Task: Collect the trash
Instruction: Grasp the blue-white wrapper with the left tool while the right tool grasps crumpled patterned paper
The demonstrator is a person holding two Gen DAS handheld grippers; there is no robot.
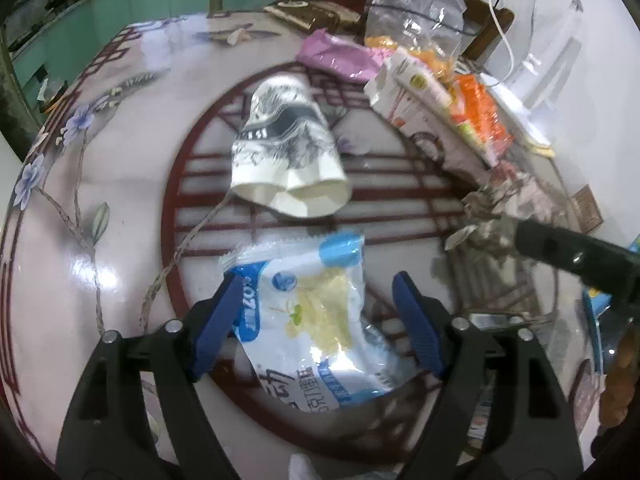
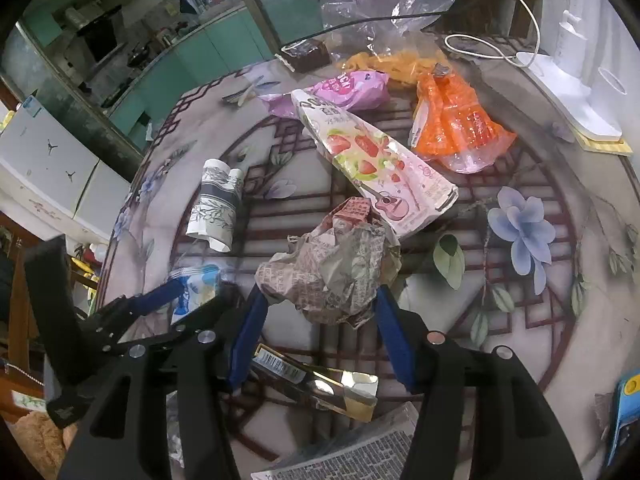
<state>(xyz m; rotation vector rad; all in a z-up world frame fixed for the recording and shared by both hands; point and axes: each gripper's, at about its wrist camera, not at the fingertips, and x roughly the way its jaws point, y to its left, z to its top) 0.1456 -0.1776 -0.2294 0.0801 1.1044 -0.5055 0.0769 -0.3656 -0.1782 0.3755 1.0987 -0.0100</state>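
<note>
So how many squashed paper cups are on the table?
1. The crushed paper cup lies on its side at the table's left, beyond the blue-and-white snack wrapper. More could hide under other trash.

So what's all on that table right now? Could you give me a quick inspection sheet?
Surface: glossy floral table.
Job's things: blue wrapper, crushed cup, paper wad, strawberry box, orange bag, pink packet.
Clutter: clear bag, gold pack.
Grippers: left gripper open around the blue wrapper; right gripper closed on the paper wad.
Cables: white cable.
Surroundings: green cabinets.
</note>
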